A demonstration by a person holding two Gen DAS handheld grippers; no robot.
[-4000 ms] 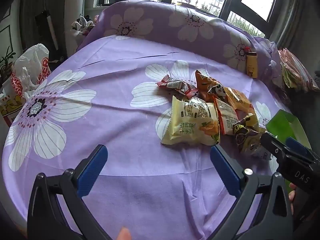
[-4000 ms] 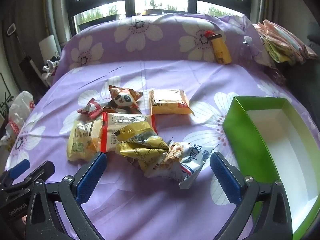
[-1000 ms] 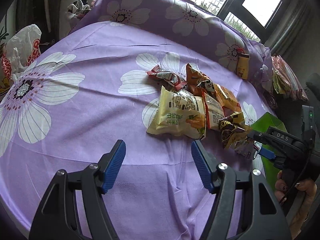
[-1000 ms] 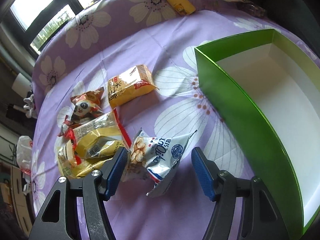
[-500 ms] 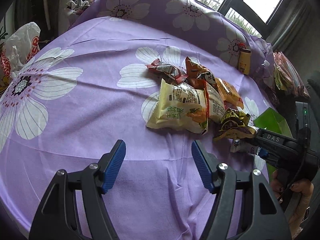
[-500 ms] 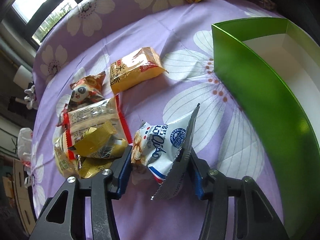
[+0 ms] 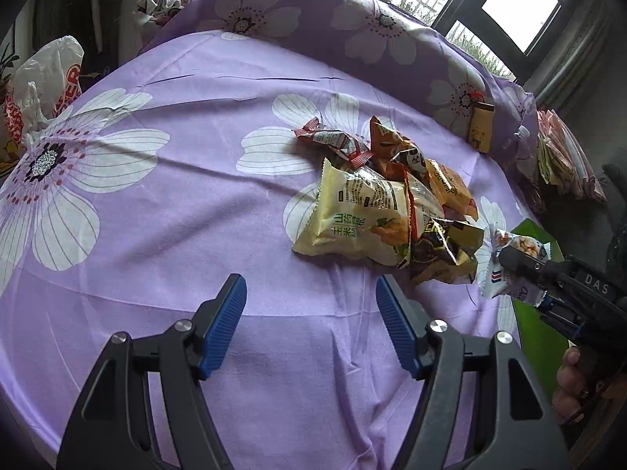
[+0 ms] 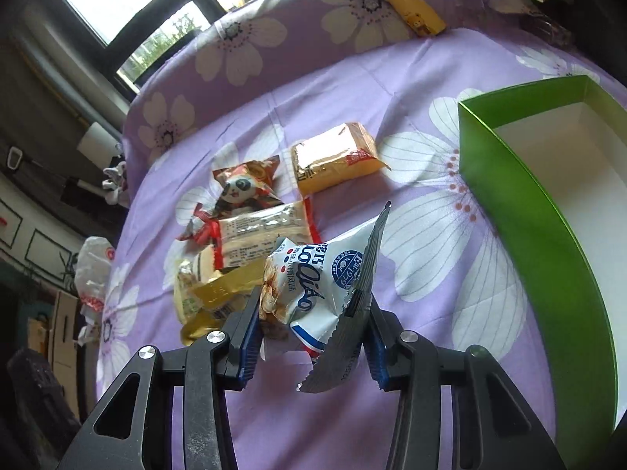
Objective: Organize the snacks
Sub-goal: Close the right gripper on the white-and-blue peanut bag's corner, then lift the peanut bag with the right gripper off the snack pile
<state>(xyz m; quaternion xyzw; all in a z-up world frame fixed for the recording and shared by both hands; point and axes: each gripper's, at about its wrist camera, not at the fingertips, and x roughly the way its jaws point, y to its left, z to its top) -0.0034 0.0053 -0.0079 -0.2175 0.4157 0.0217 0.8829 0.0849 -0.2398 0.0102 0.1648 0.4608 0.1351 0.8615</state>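
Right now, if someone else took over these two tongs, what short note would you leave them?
Right tongs: shut on the white-and-blue crinkly snack packet; the jaws have just been closing on it.
Left tongs: open, nothing between them, over the purple flowered bedsheet.
Green cardboard box with white inside: to the right, no snacks visible in it.
Done: one packet gripped.
Left: put it in the box, presumably, then the pile: pale yellow packet, panda packet, orange packet, and others.
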